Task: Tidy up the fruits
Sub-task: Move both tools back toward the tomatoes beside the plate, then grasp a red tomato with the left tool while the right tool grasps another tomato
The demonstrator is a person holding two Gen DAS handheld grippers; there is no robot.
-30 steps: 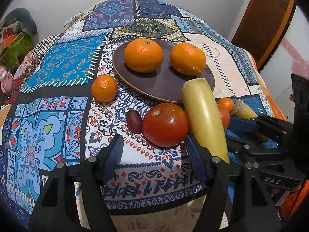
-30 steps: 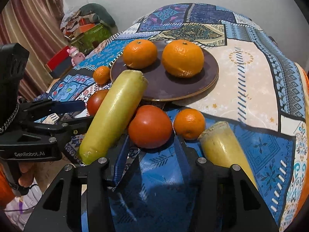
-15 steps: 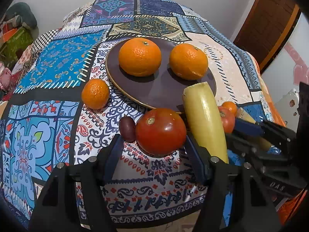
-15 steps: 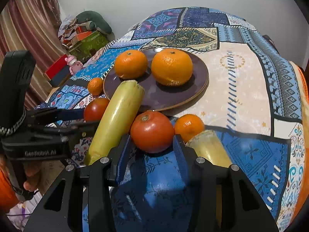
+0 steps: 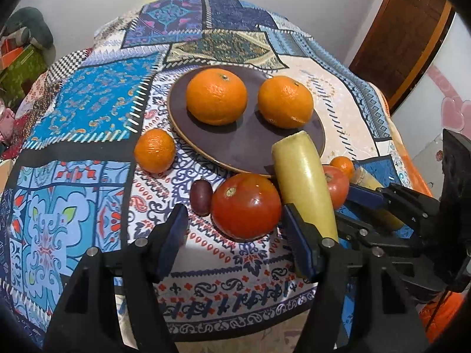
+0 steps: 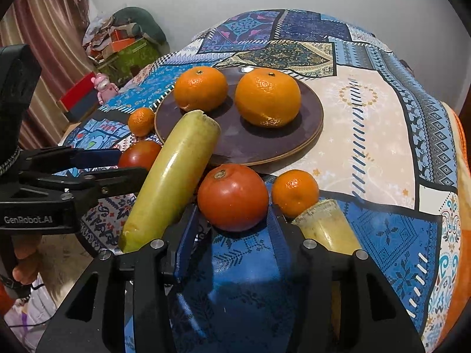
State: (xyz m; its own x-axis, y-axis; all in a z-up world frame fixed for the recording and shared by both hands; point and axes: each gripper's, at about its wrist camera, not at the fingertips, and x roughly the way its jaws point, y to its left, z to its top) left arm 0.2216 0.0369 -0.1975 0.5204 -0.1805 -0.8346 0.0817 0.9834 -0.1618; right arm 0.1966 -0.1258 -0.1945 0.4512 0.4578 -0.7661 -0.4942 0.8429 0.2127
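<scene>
The left claw is standing about half open. A tomato is sitting between its fingertips, clear of the 9 o'clock pad and just beside the 3 o'clock pad; nothing is being gripped.

The right claw is standing narrower. Its jaws have just been opening a little, and they are flanking the near half of a second tomato. Whether the pads are touching it cannot be told.

A long yellow-green fruit with a cut end is lying between the two tomatoes, its far end resting over the rim of the dark plate. What kind of fruit it is cannot be made out.

In the left view, this fruit is covering part of the second tomato. A small orange is peeking out at 2 o'clock from it. A second long fruit is mostly hiding behind the right claw. In the right view, part of a hand is showing at 8 o'clock, cut off by the edge.

Counted:
- Two large oranges on the one plate.
- Two small oranges on the patterned cloth; the other small orange is lying at 9 o'clock from the plate.
- Two tomatoes.
- Two long fruits.
- One small dark fruit, touching the first tomato at its 9 o'clock.
</scene>
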